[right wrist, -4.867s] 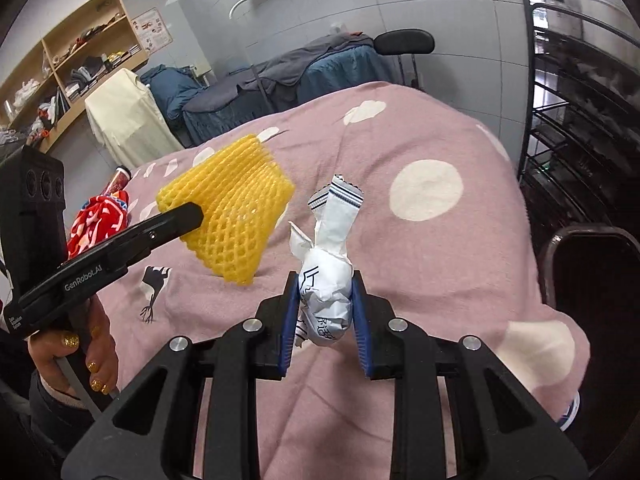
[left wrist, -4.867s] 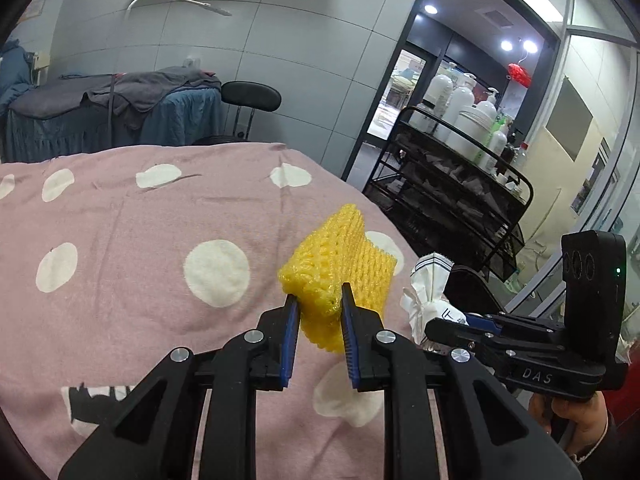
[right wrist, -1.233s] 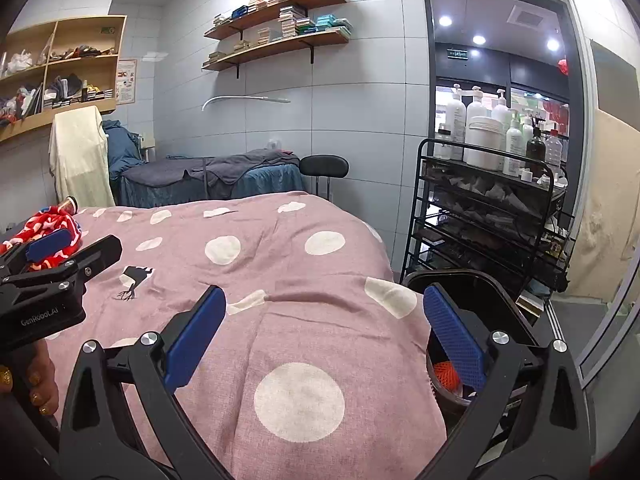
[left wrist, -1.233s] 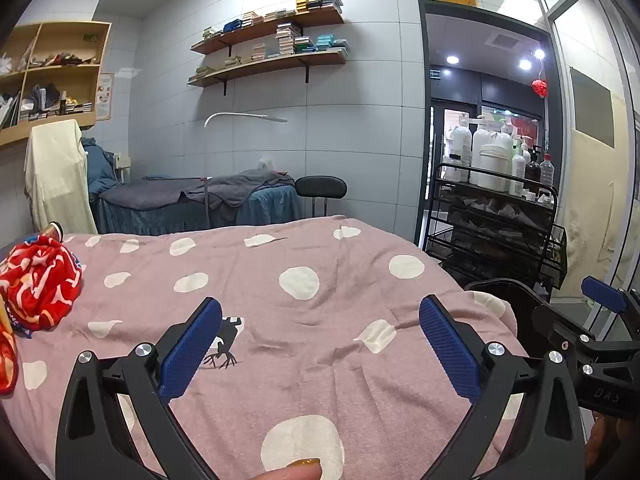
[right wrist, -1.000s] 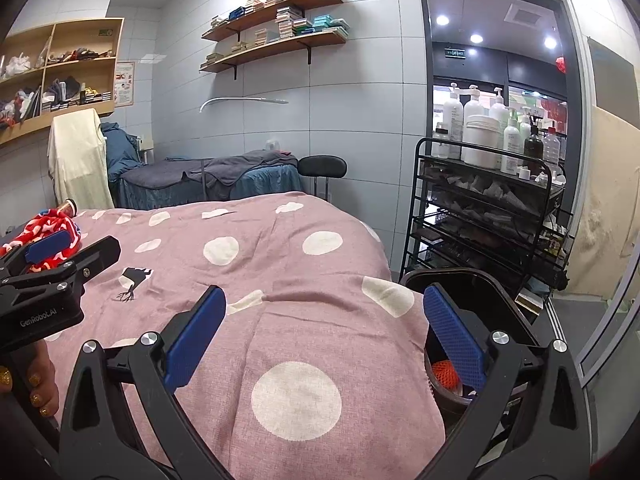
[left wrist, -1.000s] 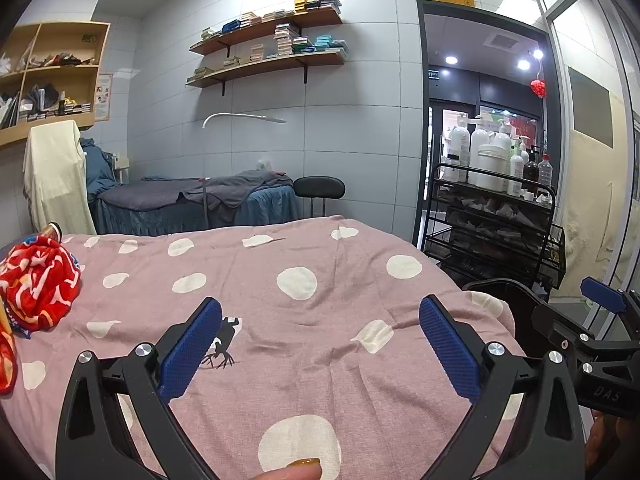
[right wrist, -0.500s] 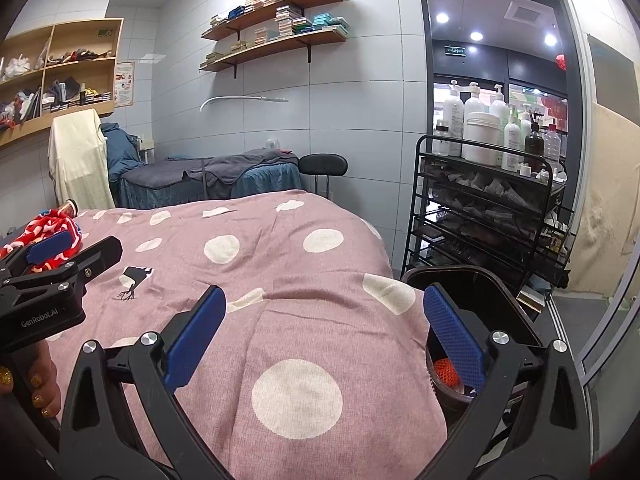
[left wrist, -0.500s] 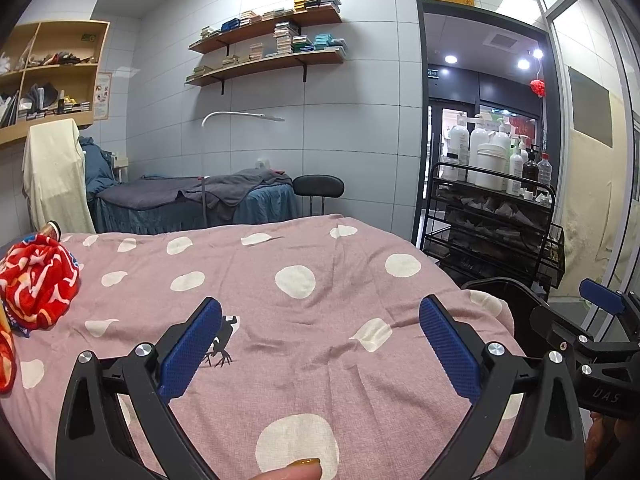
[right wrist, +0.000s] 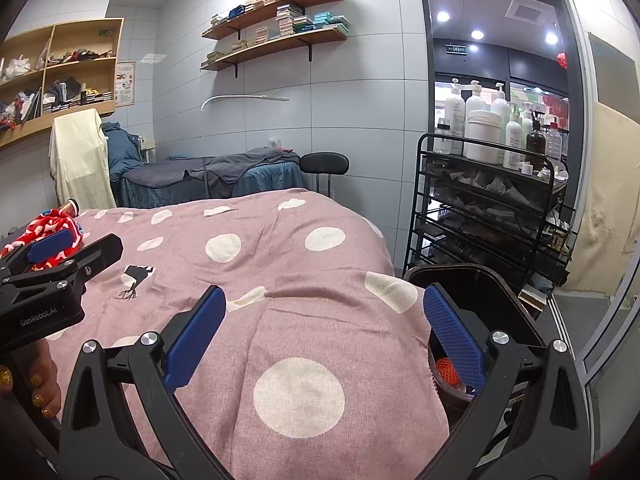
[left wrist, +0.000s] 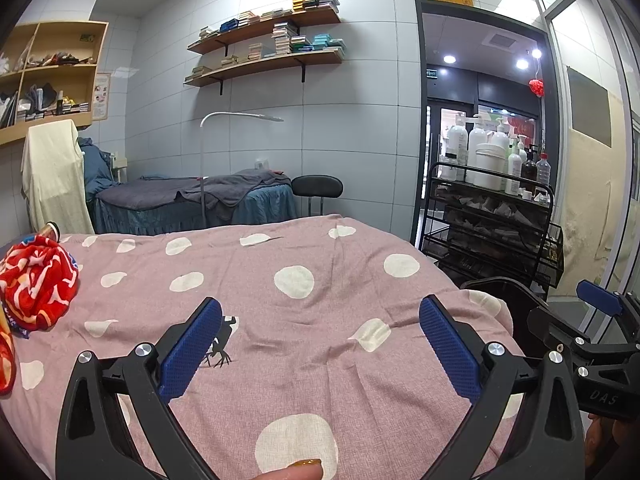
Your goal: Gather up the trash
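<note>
My left gripper [left wrist: 320,346] is open wide over a bed with a pink polka-dot cover [left wrist: 312,312], nothing between its blue pads. My right gripper [right wrist: 322,338] is also open and empty, held over the bed's right corner. A black trash bin [right wrist: 476,280] stands on the floor by that corner, and an orange-red mesh piece [right wrist: 447,372] shows inside it beside the right finger. In the left wrist view the same black trash bin [left wrist: 500,292] shows at the right, with the right gripper [left wrist: 596,336] in front of it. The left gripper [right wrist: 52,264] shows at the left edge of the right wrist view.
A crumpled red patterned cloth [left wrist: 36,280] lies at the bed's left end. A black wire cart [right wrist: 488,208] loaded with bottles stands behind the bin. A second bed with blue covers [left wrist: 192,200] and a black stool [left wrist: 318,188] sit by the far wall.
Earlier the left gripper held yellow foam mesh and the right a crumpled white wrapper; both are now open and empty. Over the last second nothing has visibly moved.
</note>
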Demonstrator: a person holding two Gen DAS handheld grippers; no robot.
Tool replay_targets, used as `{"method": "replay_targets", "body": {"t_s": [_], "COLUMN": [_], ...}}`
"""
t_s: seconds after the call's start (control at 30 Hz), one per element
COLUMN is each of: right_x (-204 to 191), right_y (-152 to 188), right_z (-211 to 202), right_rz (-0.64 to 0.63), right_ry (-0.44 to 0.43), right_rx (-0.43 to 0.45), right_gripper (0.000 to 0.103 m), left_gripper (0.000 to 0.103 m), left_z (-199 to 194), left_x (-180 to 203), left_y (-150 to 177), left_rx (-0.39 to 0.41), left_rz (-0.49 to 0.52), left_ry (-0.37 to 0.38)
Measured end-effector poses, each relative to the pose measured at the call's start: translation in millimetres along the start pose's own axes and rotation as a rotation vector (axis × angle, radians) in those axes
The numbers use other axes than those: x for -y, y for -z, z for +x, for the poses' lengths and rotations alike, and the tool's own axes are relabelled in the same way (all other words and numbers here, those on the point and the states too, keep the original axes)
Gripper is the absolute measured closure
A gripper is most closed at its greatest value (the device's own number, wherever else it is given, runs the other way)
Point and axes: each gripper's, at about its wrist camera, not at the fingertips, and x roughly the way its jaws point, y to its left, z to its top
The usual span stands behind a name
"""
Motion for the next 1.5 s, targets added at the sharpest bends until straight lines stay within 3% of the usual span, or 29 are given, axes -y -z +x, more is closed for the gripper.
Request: {"method": "replay_targets", "body": {"t_s": [1.5], "right_x": [-3.2], "right_y": [-2.2], "right_z": [-0.3], "right_rz": [0.005], "right_ry": [0.002], "right_rx": [-0.004], "right_gripper": [0.005], "left_gripper": [0.005], "left_z": [2.6], "left_x": [0.7], "left_y": [-2.8], "left_rx": [-0.012], "left_rz": [0.001], "left_ry": [0.030]}}
